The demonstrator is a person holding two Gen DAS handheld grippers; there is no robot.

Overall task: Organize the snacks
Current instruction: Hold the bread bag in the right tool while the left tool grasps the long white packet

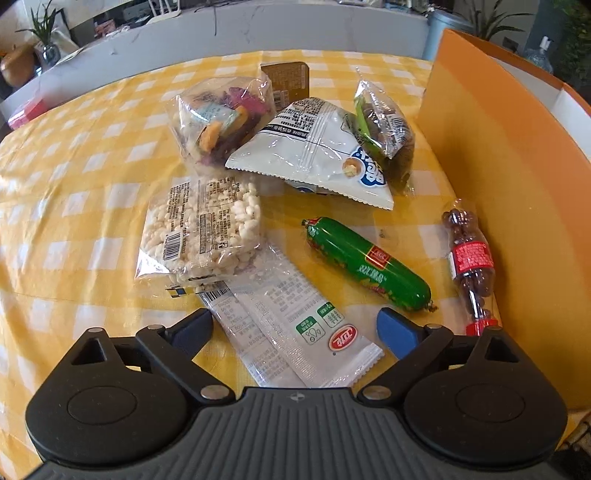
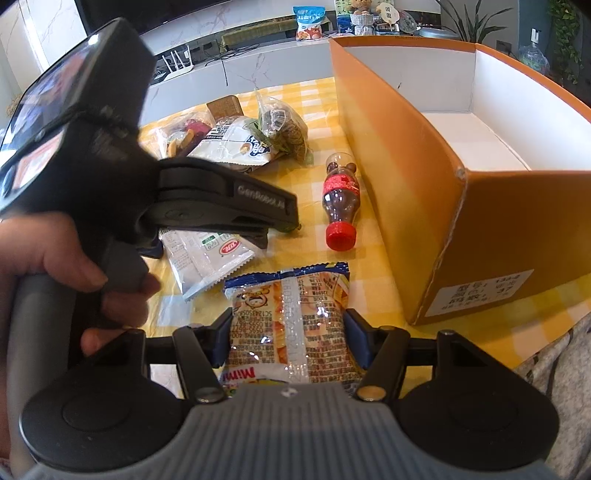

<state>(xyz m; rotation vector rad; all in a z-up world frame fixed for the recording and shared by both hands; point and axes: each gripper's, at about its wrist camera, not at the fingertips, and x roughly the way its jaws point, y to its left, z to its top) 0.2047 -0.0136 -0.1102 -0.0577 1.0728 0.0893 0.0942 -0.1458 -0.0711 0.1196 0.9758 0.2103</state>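
My left gripper is open, its jaws on either side of a clear-and-white snack sachet lying on the yellow checked tablecloth. Beyond it lie a puffed-rice cake pack, a green sausage, a cola-bottle candy, a white chip bag, a clear bag of coloured candy and a green-trimmed bag. My right gripper is shut on a Mimi snack bag, held just left of the orange box. The left gripper shows in the right wrist view.
The orange box with a white inside stands open at the table's right. A brown packet lies behind the pile. A grey counter with plants runs behind the table. A red object sits at the far left edge.
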